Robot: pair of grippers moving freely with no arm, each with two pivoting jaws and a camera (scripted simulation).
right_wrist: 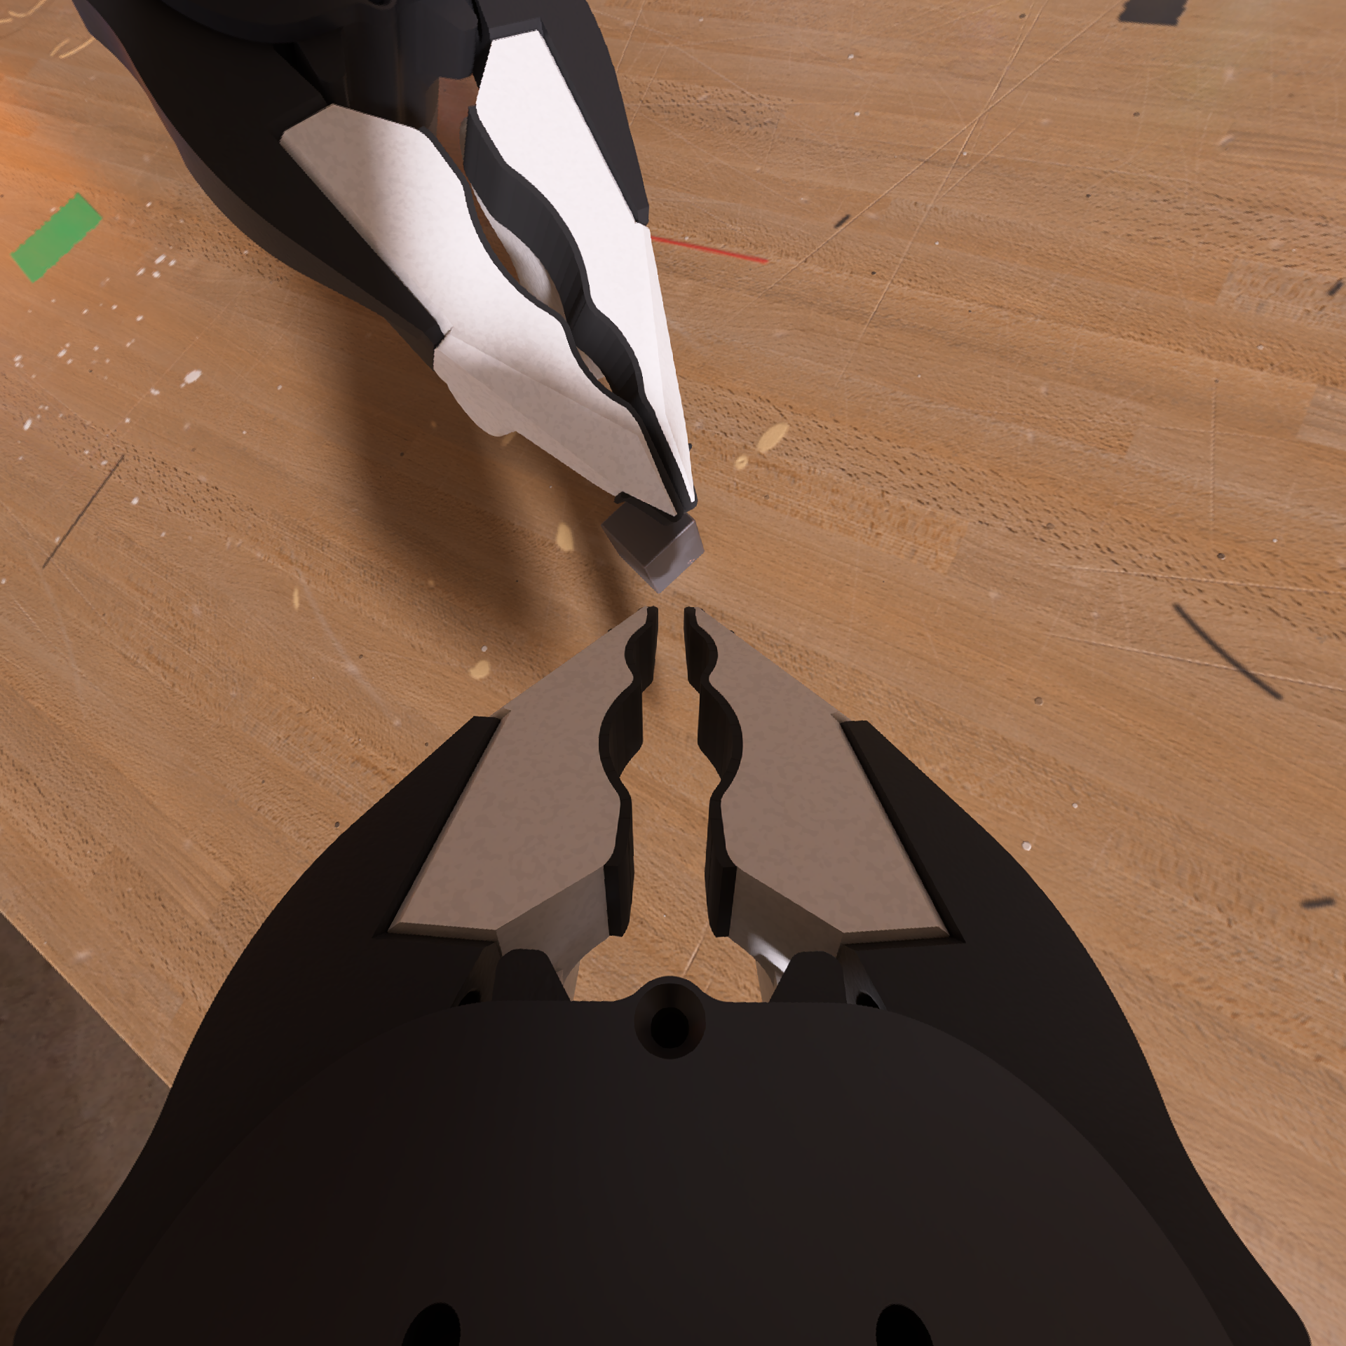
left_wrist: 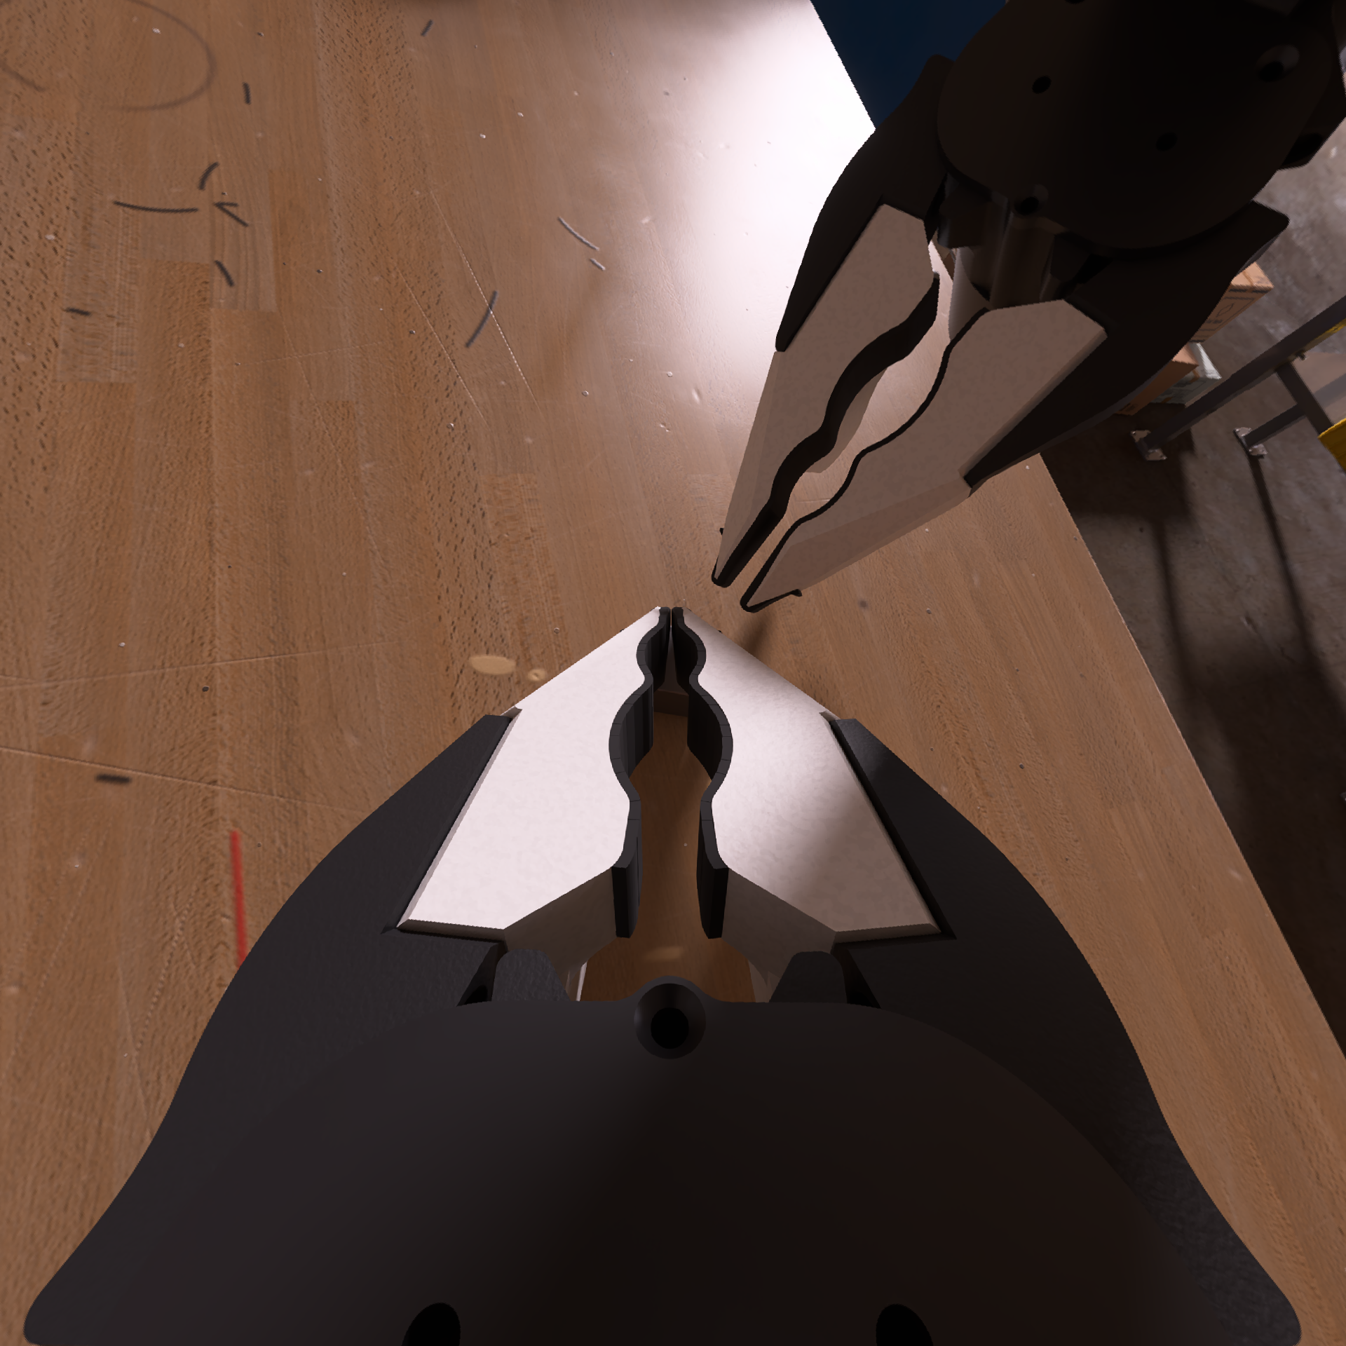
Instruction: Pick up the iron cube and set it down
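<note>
The iron cube (right_wrist: 654,548) is small and dark grey and sits on the wooden table (right_wrist: 1020,437), one corner turned toward my right gripper. My left gripper (left_wrist: 670,610) is shut, with its tips pressed together. In the right wrist view the left gripper (right_wrist: 681,501) touches the cube's top, which is wider than the tips. The cube is hidden behind those tips in the left wrist view. My right gripper (right_wrist: 670,610) is open by a narrow gap and empty, a short way in front of the cube. It also shows in the left wrist view (left_wrist: 736,591).
The table's edge (left_wrist: 1165,655) runs close on the right in the left wrist view, with floor, a metal frame (left_wrist: 1238,386) and boxes beyond. A green tape patch (right_wrist: 57,237) and a red line (right_wrist: 706,250) mark the tabletop.
</note>
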